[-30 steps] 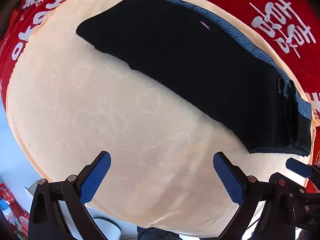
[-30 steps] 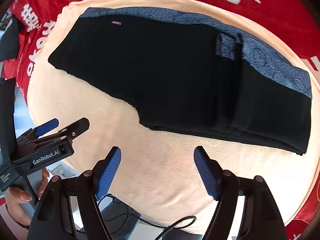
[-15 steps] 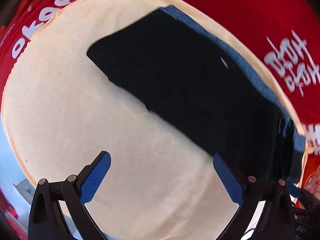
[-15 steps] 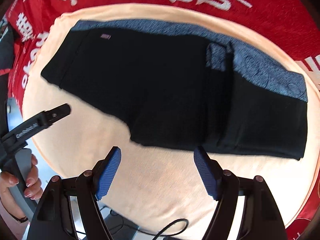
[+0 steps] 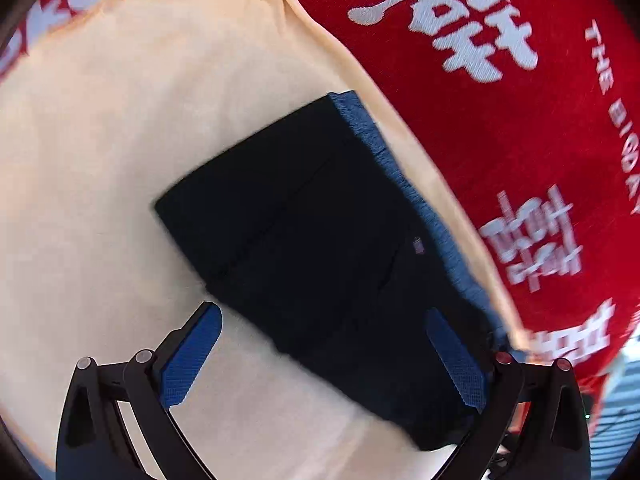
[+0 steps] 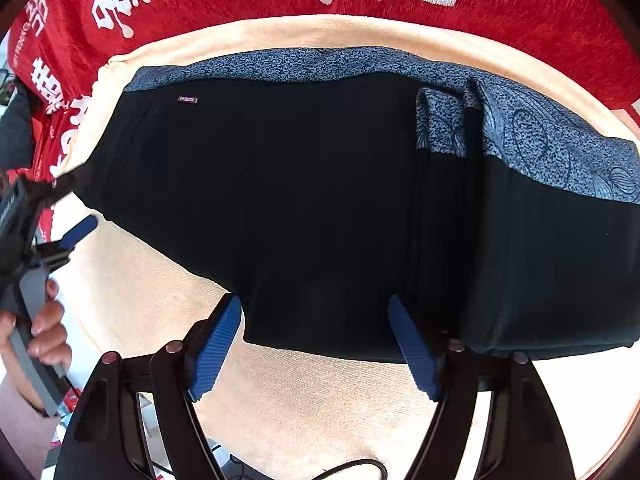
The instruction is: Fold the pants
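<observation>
Lying flat, black pants partly folded.

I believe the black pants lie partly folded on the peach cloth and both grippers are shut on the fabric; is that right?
Not quite: both grippers are open and hold nothing. In the right wrist view the right gripper stands open at the near edge of the pants; the left wrist view shows the left gripper likewise. The pants do lie partly folded on the peach cloth.

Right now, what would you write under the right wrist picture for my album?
Open right gripper at the near edge of black pants on a peach cloth.
</observation>
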The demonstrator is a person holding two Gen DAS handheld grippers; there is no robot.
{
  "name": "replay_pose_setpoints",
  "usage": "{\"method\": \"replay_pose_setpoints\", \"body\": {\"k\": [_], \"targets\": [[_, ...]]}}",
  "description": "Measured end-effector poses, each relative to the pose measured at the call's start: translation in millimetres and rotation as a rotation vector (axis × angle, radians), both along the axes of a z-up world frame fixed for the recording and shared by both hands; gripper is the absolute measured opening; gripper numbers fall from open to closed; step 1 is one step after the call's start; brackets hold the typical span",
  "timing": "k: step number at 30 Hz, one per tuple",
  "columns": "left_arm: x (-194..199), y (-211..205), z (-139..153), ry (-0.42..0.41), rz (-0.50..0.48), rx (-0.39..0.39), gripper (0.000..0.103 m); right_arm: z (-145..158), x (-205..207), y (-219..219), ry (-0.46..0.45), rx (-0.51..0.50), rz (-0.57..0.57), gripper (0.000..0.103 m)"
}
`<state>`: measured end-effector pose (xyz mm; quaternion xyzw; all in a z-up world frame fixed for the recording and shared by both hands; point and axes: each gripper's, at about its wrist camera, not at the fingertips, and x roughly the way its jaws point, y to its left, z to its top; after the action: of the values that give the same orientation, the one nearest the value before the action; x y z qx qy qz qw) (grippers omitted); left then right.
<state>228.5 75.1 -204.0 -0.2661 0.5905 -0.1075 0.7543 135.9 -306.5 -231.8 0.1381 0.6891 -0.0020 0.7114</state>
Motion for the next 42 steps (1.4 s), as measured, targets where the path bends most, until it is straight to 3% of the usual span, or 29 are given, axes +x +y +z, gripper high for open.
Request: {"method": "replay_pose_setpoints", "body": {"k": [2,4,7,10,13,14,17,20,22,24,26,33,37,42], "targets": [[-0.7,0.4,-7.0,0.010,0.026,-0.092,0.103,0.2,-1.5,-1.9,-0.004,0.012,-0.001,0.080],[2.2,7.6,-7.8,0.013,0.048,-0.134,0.103,0.7,-4.0,-4.4,-0.005,0.024,-0.008,0.080],[9.8,-26.1,-7.6,0.003,0.080,-0.157,0.103,1.1,-5.5,-6.7,-0.006,0.030,-0.013,0.080],[12.4,-26.3,-4.2,0.011,0.096,-0.163,0.103,0.6,-6.0,-5.5,-0.010,0.028,-0.006,0.080],[16.9,-34.5,9.2,-0.047,0.082,-0.205,0.103,1.4,-8.3,-6.9,-0.016,0.030,0.004,0.080],[19.5,-40.6,11.0,-0.071,0.054,-0.179,0.103,1.8,-9.6,-7.4,-0.019,0.033,0.004,0.080],[26.4,-52.6,-8.8,0.011,0.032,-0.067,0.103,2.9,-11.5,-9.6,-0.016,0.038,0.006,0.080],[29.2,-63.3,-4.9,0.011,0.047,0.000,0.102,6.6,-10.0,-11.3,-0.010,0.044,0.005,0.080],[30.6,-73.1,-0.7,0.021,0.059,0.100,0.086,12.7,-8.1,-14.8,-0.006,0.061,-0.001,0.080],[32.2,-86.3,5.6,-0.001,0.019,0.232,0.048,23.9,-3.2,-19.7,-0.016,0.074,-0.015,0.080],[30.3,-102.0,13.2,-0.053,-0.063,0.350,0.039,41.1,6.3,-26.9,-0.048,0.097,-0.032,0.080],[-17.4,-186.6,39.6,-0.388,-0.402,0.784,0.037,88.3,91.9,-20.1,-0.071,0.276,0.013,0.080],[-37.0,-211.3,39.9,-0.482,-0.510,0.894,0.037,95.0,147.0,29.6,-0.009,0.352,0.146,0.083],[-40.5,-216.7,42.6,-0.509,-0.547,0.926,0.037,83.1,185.5,111.1,0.102,0.330,0.370,0.084]]}}
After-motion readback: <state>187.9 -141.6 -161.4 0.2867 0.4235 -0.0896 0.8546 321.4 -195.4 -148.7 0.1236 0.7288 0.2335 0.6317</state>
